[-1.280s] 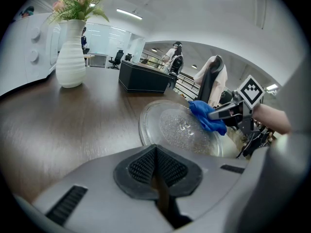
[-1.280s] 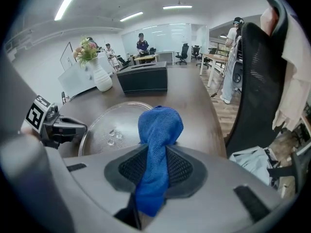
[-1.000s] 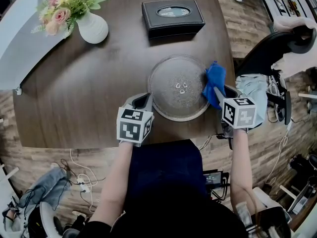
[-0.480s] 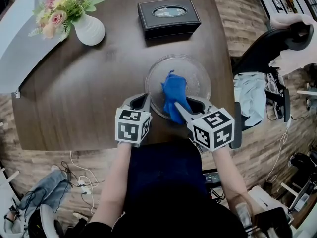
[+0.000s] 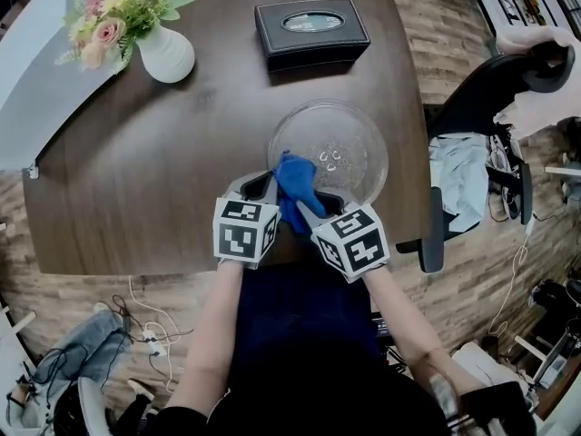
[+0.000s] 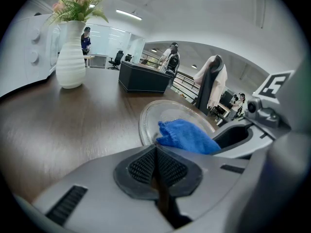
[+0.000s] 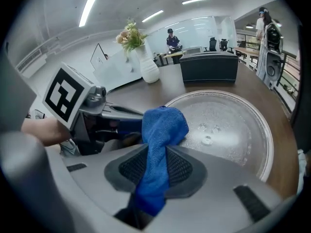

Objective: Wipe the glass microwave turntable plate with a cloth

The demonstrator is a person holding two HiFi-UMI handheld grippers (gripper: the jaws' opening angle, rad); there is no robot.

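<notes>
Cloth (image 5: pixel 294 187) is the thing that moves here. A second back it sits at the right edge of the plate (image 5: pixel 363 130). Half a second back it's over the lower middle of the glass. Now it's bunched on the lower-left rim, right next to the left gripper (image 5: pixel 260 183). So the right gripper (image 5: pixel 304 209) drags it right to left across the near part of the plate in one sweep. Its jaws are clamped on the cloth. In the right gripper view the blue fabric is pinched between them, with the free end flopped forward onto the glass.

Left gripper doesn't budge through any of that. It's in the same spot near the centre of the head view, just beside the plate's lower-left rim, jaws pressed together with nothing in them. Can't tell if it actually touches the glass, but my guess is it's there to stop the plate sliding on the worktop (image 5: pixel 163 171). Plate itself sits where it was, centre-right of the frame, below the black box (image 5: pixel 311 27).

What it means: I'd call that one pass over the near strip. The far half, up toward the box, doesn't get the cloth in this stretch, so the wiping is under way, not finished. Next stroke probably wants to go back out and further up.
</notes>
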